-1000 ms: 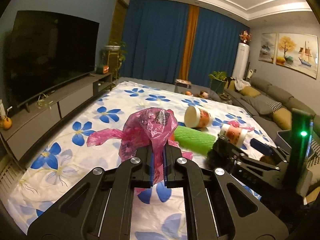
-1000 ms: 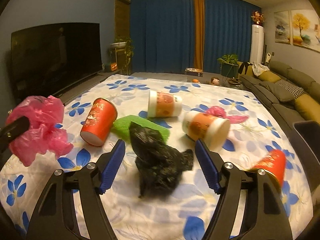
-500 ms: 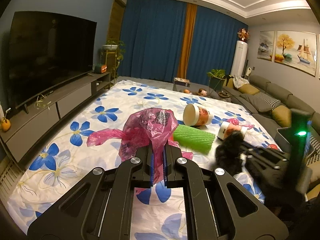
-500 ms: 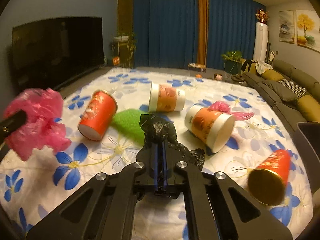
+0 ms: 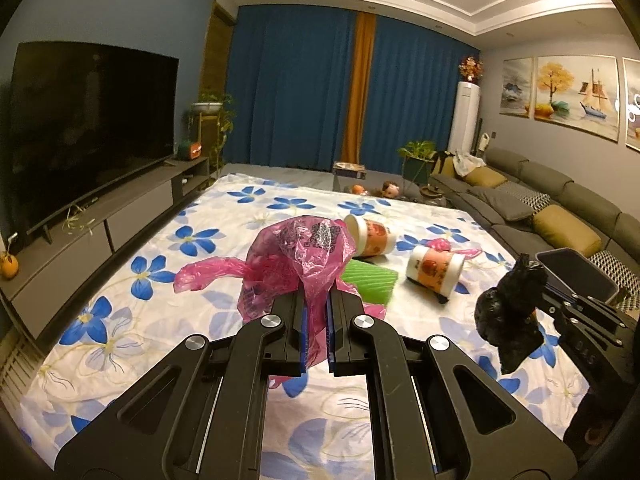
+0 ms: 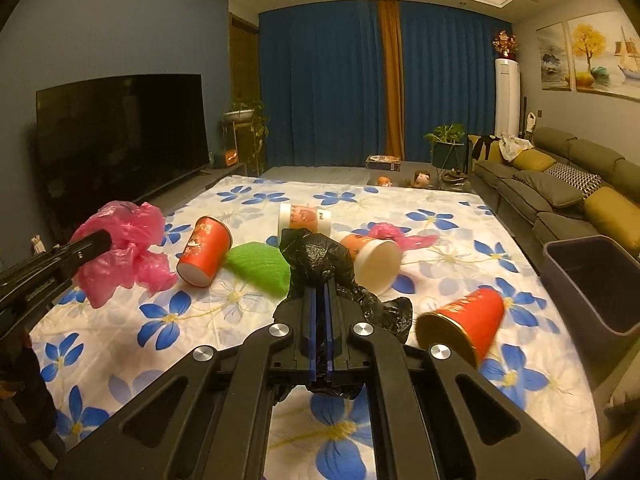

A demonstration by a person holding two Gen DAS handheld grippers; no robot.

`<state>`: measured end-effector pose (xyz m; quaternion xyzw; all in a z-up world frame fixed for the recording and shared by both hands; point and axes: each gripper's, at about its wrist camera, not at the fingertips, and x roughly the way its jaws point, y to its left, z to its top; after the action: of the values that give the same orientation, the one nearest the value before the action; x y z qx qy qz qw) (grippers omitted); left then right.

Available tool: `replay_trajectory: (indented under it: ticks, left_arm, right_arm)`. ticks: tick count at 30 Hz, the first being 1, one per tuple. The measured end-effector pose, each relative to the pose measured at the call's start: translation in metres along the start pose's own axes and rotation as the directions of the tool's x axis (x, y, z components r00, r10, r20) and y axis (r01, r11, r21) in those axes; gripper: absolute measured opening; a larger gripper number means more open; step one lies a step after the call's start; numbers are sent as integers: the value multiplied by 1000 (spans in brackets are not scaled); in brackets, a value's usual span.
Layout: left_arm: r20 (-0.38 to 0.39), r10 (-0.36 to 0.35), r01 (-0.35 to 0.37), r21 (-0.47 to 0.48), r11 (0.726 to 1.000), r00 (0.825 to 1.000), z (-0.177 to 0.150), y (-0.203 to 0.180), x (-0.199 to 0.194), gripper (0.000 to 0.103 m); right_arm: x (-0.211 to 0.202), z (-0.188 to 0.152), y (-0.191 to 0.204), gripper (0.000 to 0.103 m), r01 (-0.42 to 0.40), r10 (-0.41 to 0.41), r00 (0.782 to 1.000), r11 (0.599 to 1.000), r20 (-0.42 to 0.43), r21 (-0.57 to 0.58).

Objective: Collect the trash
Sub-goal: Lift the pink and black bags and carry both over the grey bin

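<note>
above the flowered sheet [image 6: 120,344], the left claw [image 5: 316,300] is clamped on a crumpled pink plastic bag [image 5: 304,256], lifted clear of the cloth; the bag carries dark print too creased to read. the right claw [image 6: 320,300] is pinched tight on a black plastic bag [image 6: 320,256], also held up. on the sheet lie two red paper cups [image 6: 204,250] [image 6: 464,324] on their sides, two white-and-orange cups [image 6: 304,218] [image 6: 372,254], a green corrugated piece [image 6: 260,264] and another pink scrap [image 6: 396,236]. a dark bin [image 6: 592,280] stands at the sheet's right edge. a television [image 6: 120,136], blue curtains [image 6: 332,88] and a grey sofa [image 6: 560,184] ring the room.
</note>
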<state>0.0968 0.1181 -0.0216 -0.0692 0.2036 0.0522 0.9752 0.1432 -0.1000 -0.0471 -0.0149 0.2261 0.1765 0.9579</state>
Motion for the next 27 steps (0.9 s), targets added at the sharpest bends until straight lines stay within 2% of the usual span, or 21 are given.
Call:
replay_trajectory:
  ticks: [12,27]
  left_arm:
    - [20,-36,34,68,997,999,1,-44,-15,6]
    - [14,-161,158,111,981,987,4,-107,-9,6]
  right_arm:
    - [-44,-1,-40,4,37,-40,998,998,56,42]
    - [-78,8,-88,4,86,-93,989,994,113,65]
